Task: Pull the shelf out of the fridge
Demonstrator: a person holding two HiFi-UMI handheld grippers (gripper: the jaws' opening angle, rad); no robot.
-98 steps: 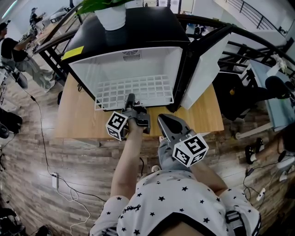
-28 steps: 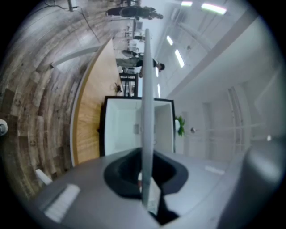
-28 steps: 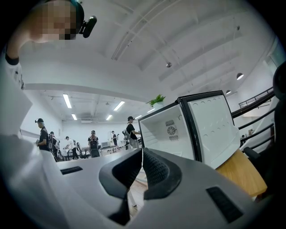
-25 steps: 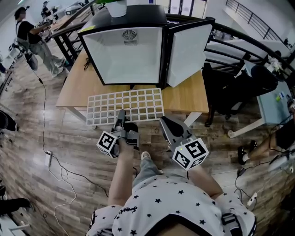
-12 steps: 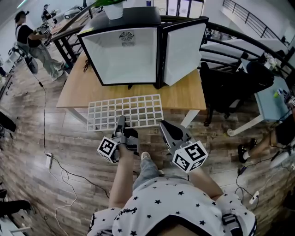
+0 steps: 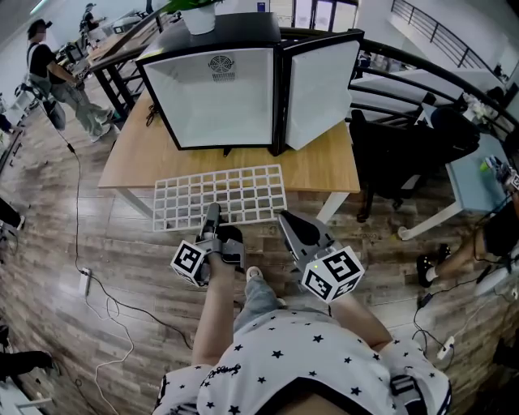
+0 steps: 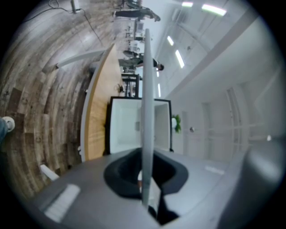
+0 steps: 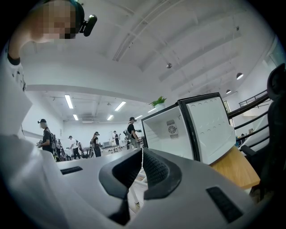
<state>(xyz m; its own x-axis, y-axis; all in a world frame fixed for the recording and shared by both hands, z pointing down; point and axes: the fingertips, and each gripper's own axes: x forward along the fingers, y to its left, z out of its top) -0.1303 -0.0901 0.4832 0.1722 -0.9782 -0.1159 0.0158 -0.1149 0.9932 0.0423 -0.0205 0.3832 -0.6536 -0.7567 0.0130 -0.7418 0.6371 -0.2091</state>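
Note:
The white wire shelf (image 6: 220,194) is out of the fridge and hangs level over the table's front edge. My left gripper (image 6: 212,211) is shut on the middle of its near edge. In the left gripper view the shelf (image 7: 146,98) shows edge-on as a thin bar that runs into the left gripper (image 7: 145,181). The black fridge (image 6: 223,89) stands on the table with a bare white inside, its door (image 6: 323,77) swung open to the right. My right gripper (image 6: 285,219) hovers beside the shelf's near right corner, shut and empty; the right gripper (image 8: 142,157) shows its pads together.
The wooden table (image 6: 324,166) carries the fridge, and a potted plant (image 6: 199,14) sits on top. A black chair (image 6: 393,138) stands to the right. People (image 6: 50,74) work at benches far left. A cable (image 6: 101,296) trails over the plank floor.
Earlier the shelf was partly inside the fridge with my left gripper on its front edge. It has since come fully out toward me; over the last second it has barely moved.

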